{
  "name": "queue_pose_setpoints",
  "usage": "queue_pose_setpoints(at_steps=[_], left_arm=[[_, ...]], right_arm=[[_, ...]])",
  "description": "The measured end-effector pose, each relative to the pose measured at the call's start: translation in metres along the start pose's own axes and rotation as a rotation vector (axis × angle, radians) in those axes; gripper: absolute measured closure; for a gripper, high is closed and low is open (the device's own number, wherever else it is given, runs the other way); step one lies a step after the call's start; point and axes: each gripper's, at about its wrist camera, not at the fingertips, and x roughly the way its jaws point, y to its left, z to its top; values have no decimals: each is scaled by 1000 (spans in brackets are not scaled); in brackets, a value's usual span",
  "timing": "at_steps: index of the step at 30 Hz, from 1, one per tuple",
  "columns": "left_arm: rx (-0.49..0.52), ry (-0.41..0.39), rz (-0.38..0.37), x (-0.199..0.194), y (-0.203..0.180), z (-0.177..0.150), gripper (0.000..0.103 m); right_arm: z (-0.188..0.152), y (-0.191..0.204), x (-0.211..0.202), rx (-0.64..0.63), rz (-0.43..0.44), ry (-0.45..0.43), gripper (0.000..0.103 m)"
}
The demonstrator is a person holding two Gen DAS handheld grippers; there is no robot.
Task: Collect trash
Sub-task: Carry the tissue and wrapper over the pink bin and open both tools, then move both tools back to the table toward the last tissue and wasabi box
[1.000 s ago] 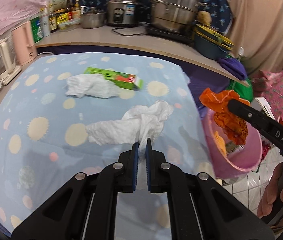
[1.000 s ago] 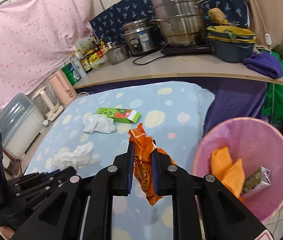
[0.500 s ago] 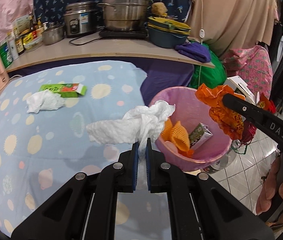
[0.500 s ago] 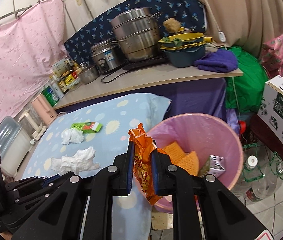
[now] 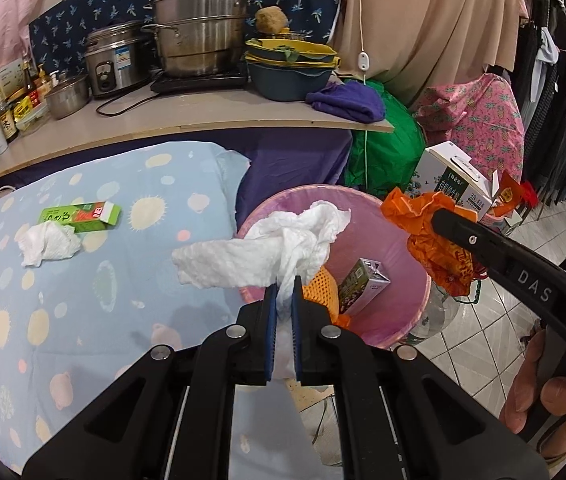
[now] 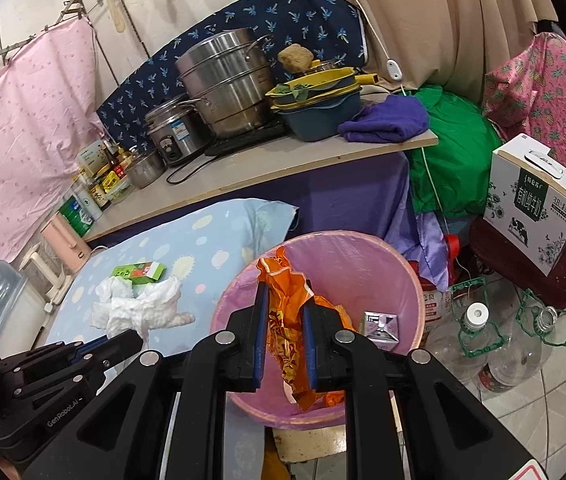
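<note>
Two pieces of trash are in the air at the pink bin point(image 6: 399, 276): a white tissue point(image 5: 279, 248) and an orange wrapper point(image 6: 289, 328). The tissue hangs over the bin's near-left rim, with its long tail trailing left over the blue spotted cloth of the desk point(image 5: 83, 320). The wrapper hangs over the bin's mouth, its lower end dipping towards the near rim.

The likeliest slip, as I judge it, is the tissue. If it is let go where it now hangs, the tail could catch the rim and the whole piece slide down outside, or drape back onto the desk. It is light and may also cling to the pads. The wrapper is crinkly and may spring or drift as it falls, landing on the floor by the bottles point(image 6: 479, 344) if dropped too near the edge.

The left gripper point(image 5: 283, 308) has its jaws pinched almost together on a bunched part of the tissue. The right gripper point(image 6: 285, 332) has its jaws a little apart, clamped on the wrapper's middle.

In the bin lie an orange mesh scrap point(image 5: 321, 294) and a small carton point(image 5: 363, 286). Far left on the desk, a second tissue point(image 5: 49, 244) and a green box point(image 5: 81, 216) are yet to be collected.
</note>
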Motion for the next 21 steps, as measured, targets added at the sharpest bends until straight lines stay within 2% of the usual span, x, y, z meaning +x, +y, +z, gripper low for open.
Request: queue_pose_setpoints(at_steps=[8,11,12,13,14,16,21], left_arm=[[15,38,-7,35,-13,10,97],[39,54,-3,55,-20,11,94],[39,58,-2,62,-22,11,93],[36,59,7,67,-22,11,89],[37,61,25,71,-23,11,78],[41,54,41,72,-23,10,62],[34,53,61,73,-21,11,59]], right_arm=[[4,-17,28,40,-3,31,87],[4,-22,46,40,-27,47,81],[4,-23,50,42,-28,53,67],[3,-25,54,48,-42,55,49],[3,-27,55,60,-56,43,45],[3,-29,53,70,-51,32,44],[3,-28,52,56,-52,37,44]])
